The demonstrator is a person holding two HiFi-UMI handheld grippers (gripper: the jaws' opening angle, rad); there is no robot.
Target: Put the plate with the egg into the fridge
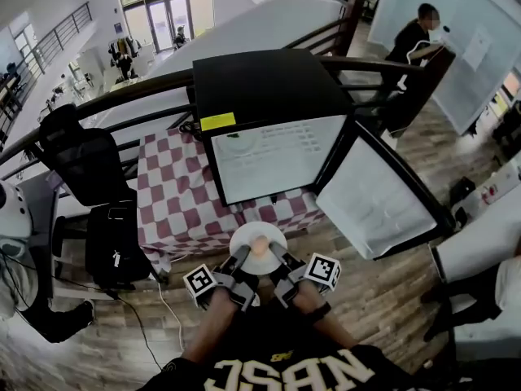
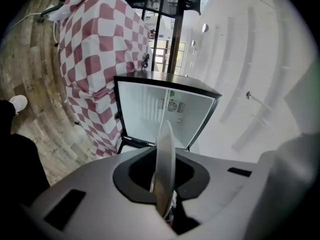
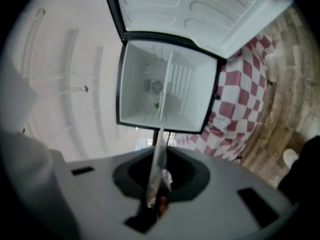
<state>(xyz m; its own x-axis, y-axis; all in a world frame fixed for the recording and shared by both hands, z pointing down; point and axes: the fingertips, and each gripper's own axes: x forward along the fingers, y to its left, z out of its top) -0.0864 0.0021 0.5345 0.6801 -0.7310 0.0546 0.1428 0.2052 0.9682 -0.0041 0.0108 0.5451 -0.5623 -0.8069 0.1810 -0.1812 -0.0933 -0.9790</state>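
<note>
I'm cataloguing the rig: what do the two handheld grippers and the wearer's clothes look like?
The left gripper and right gripper match: grey bodies, dark around the jaws, each carrying a white cube printed with black square markers. The person wears a black top with pale lettering; no sleeves reach the forearms.

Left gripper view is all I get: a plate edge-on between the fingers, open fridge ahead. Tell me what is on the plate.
Observer: An egg sits at the middle of the plate, by the head view.
Operator: Report the other gripper.
Observer: The right gripper is shut on the plate's right rim, opposite the left gripper.
Operator: Name anyone nearby.
Observer: One person in a dark top stands beyond the railing, far right.
</note>
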